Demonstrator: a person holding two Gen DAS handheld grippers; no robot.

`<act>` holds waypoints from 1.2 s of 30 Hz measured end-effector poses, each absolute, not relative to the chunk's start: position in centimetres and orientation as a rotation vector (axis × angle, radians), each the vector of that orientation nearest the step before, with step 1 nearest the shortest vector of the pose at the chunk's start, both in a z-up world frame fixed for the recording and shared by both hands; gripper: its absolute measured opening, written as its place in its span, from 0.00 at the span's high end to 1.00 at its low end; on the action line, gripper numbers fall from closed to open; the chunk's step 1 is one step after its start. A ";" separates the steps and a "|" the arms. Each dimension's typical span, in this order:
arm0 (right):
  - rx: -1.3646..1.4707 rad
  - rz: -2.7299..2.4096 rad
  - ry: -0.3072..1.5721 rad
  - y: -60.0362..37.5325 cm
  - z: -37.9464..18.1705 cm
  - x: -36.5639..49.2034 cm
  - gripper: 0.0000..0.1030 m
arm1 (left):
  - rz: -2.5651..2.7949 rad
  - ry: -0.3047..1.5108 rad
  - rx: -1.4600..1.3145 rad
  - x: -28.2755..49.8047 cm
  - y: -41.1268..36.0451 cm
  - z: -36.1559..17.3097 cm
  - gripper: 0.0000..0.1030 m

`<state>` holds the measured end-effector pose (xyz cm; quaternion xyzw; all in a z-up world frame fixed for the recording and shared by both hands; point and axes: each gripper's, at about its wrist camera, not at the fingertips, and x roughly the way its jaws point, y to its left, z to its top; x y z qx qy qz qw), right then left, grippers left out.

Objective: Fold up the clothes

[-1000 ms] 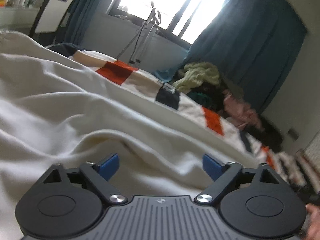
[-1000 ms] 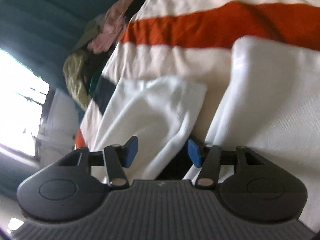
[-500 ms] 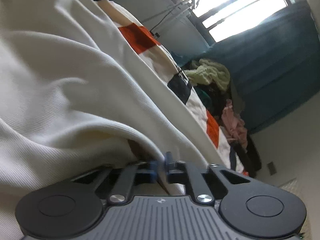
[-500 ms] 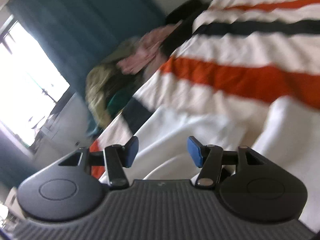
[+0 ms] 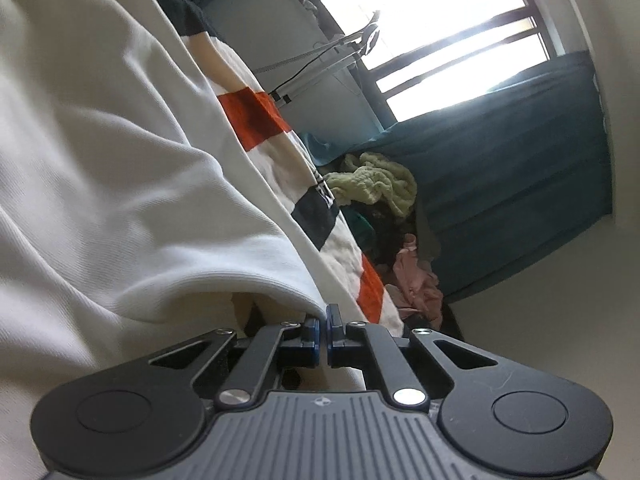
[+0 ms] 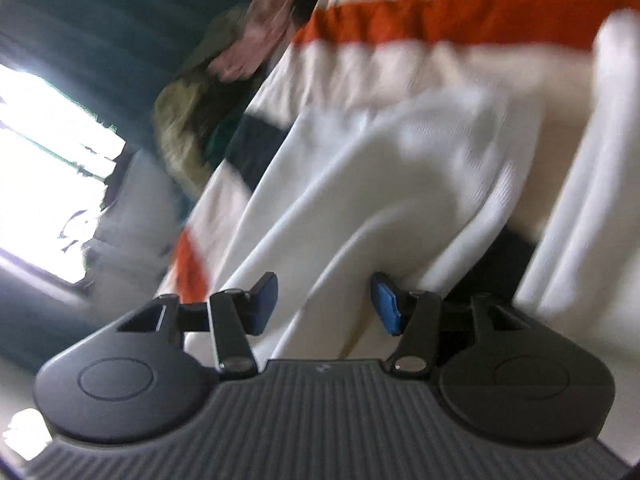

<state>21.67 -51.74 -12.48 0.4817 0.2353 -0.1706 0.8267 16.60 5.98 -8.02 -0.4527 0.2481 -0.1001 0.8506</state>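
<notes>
A white garment lies on a striped blanket on a bed. My left gripper is shut on the garment's hem, and the cloth rises from the pinch up and to the left. In the right wrist view the same white garment lies in folds on the blanket. My right gripper is open, its blue pads on either side of a fold of the garment. The right wrist view is blurred.
A heap of other clothes, yellow-green, pink and dark, sits at the far end of the bed by a teal curtain. A bright window and a stand are behind. The heap also shows in the right wrist view.
My left gripper closed on the garment's hem and rolled, lifting the cloth. My right gripper stayed open and swung back over the garment's folds.
</notes>
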 end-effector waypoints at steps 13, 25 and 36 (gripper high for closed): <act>0.989 -0.418 0.439 -55.2 -10.4 23.8 0.95 | -0.210 0.556 -0.920 16.4 5.9 -8.5 0.97; 0.513 -0.233 0.070 -51.9 1.9 21.4 0.96 | -0.219 0.569 -0.734 16.6 2.9 -9.1 0.97; 0.960 -0.464 0.394 -60.3 -13.2 14.0 0.98 | -0.186 0.631 -0.809 15.0 3.9 -9.9 0.97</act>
